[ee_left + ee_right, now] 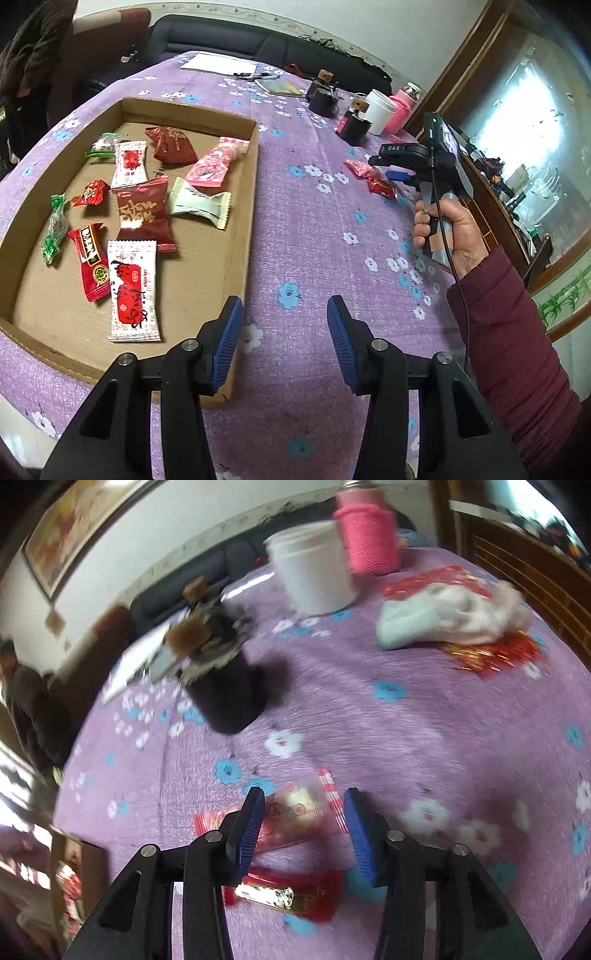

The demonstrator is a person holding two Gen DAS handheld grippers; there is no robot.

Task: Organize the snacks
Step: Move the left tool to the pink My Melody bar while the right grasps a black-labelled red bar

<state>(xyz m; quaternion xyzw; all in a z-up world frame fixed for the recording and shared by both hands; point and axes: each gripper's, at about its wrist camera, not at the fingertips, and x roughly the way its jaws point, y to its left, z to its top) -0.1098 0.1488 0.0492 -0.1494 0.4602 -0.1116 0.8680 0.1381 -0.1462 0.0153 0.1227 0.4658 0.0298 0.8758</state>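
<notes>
A shallow cardboard box (pixel 248 206) on the purple flowered cloth holds several wrapped snacks, among them a white-and-red packet (pixel 133 291) and a dark red one (pixel 142 214). My left gripper (pixel 284 332) hovers just right of the box's near corner, open and empty. A pink snack (pixel 295 812) and a red snack (pixel 291 890) lie loose on the cloth. My right gripper (pixel 304 819) is low over the pink snack, which lies between the blue pads without visible pressure. The left wrist view shows the same pink snack (pixel 360 168), red snack (pixel 382 186) and the right gripper (pixel 397 174) in a hand.
A white cup (pixel 314 572), a pink-sleeved bottle (pixel 369 539) and a dark jar (pixel 225 686) stand beyond the right gripper. A white cloth (pixel 450 620) lies on red packets at the right. Papers (pixel 219 62) sit at the table's far side, and a person (pixel 26 709) stands at the left.
</notes>
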